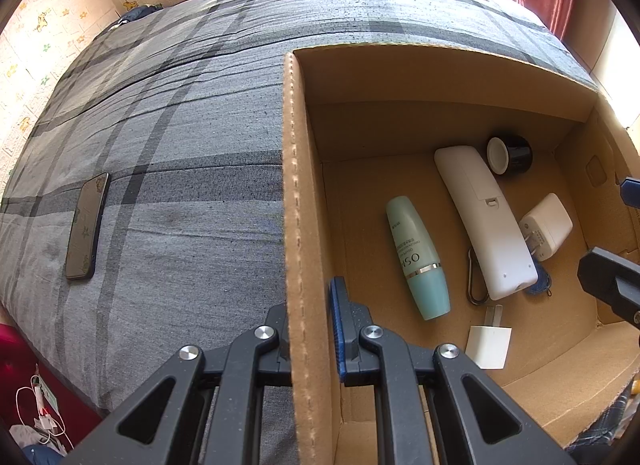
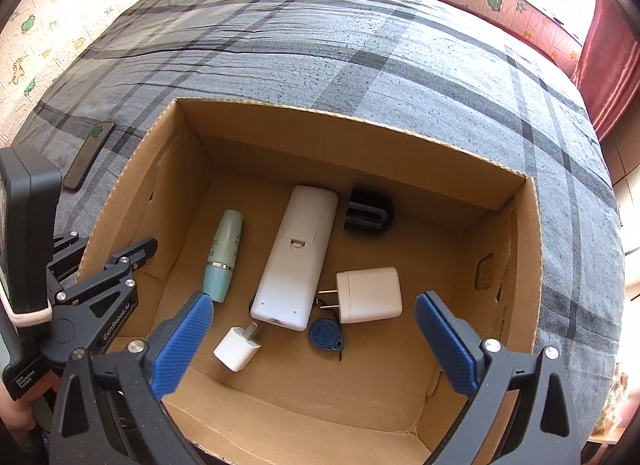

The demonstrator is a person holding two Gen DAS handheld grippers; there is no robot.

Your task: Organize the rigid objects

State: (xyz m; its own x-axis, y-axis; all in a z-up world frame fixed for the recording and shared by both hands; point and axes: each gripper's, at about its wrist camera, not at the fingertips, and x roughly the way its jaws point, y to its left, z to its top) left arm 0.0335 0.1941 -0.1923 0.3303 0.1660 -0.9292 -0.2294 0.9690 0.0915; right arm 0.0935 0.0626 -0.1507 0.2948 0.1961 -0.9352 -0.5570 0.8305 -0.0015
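Note:
An open cardboard box sits on the bed; its left wall fills the middle of the left wrist view. Inside lie a white remote, a teal bottle, a black cup, a large white charger, a small white plug and a blue key fob. My left gripper is shut on the box's left wall. My right gripper is open and empty above the box's near side.
A dark phone lies on the grey plaid bedsheet left of the box; it also shows in the right wrist view. Wallpapered walls stand behind the bed and a red curtain hangs at right.

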